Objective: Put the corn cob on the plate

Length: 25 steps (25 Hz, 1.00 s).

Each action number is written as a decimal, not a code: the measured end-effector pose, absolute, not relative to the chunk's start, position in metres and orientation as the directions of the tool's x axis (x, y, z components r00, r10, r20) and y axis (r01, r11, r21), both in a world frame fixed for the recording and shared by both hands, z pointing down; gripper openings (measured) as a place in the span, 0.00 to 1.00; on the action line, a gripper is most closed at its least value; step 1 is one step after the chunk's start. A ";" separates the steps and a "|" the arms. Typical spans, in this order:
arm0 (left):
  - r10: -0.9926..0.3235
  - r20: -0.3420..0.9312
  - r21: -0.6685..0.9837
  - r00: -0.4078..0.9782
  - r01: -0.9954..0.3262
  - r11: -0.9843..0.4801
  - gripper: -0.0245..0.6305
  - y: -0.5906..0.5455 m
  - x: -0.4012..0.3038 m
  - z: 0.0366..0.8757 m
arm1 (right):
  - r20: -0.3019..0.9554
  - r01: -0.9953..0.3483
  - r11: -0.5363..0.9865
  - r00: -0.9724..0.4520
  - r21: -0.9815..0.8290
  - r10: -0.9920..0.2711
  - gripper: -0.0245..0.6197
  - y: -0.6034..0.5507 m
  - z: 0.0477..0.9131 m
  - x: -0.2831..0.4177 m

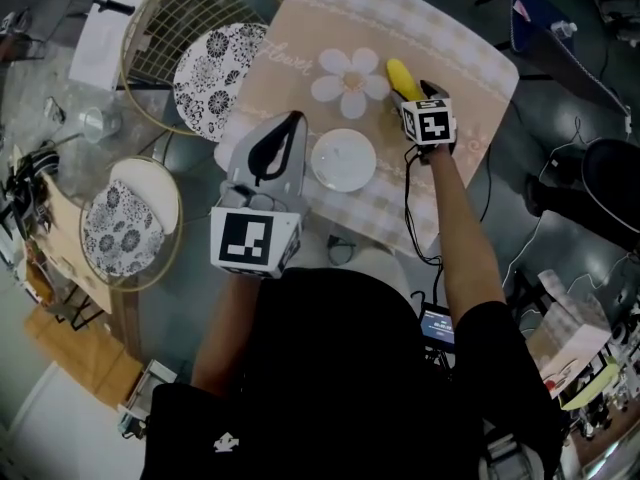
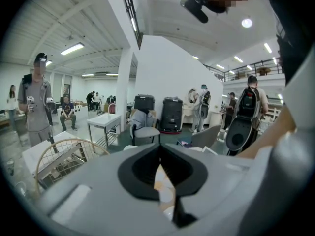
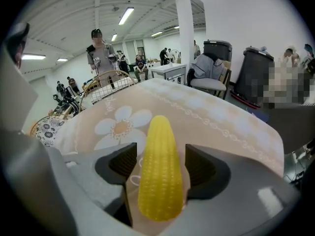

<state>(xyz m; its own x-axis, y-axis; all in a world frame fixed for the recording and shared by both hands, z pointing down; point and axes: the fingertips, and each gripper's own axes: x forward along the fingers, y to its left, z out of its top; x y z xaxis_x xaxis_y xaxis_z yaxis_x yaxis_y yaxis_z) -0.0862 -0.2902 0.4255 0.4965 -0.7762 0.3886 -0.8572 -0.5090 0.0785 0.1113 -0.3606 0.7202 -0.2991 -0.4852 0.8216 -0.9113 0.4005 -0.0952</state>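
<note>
A yellow corn cob (image 1: 400,74) lies on the peach tablecloth (image 1: 470,58), beside a printed white flower. My right gripper (image 1: 411,95) is down over it and open. In the right gripper view the corn cob (image 3: 158,166) lies lengthwise between the two dark pads (image 3: 204,165) with a gap on each side, its tip pointing away. The empty white plate (image 1: 343,161) sits on the cloth to the left of that gripper, nearer me. My left gripper (image 1: 289,125) hovers just left of the plate, and its jaws meet at the tip with nothing in them (image 2: 160,154).
A round wire rack (image 1: 160,28) with a black-and-white patterned plate (image 1: 218,80) stands at the back left. A second hoop holds another patterned dish (image 1: 122,230) at the left. A small glass (image 1: 100,123) stands between them. The table's right edge drops to the floor.
</note>
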 end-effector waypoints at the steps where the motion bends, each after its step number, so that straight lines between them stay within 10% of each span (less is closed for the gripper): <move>1: -0.775 0.390 0.075 0.497 -0.856 -0.511 0.05 -0.290 -0.087 0.427 | 0.826 -0.912 0.400 -0.296 -0.095 -0.479 0.51 -0.362 0.722 0.112; 25: -0.790 0.388 0.084 0.475 -0.872 -0.483 0.05 -0.290 -0.101 0.436 | 0.871 -0.897 0.441 -0.242 -0.033 -0.427 0.43 -0.363 0.742 0.111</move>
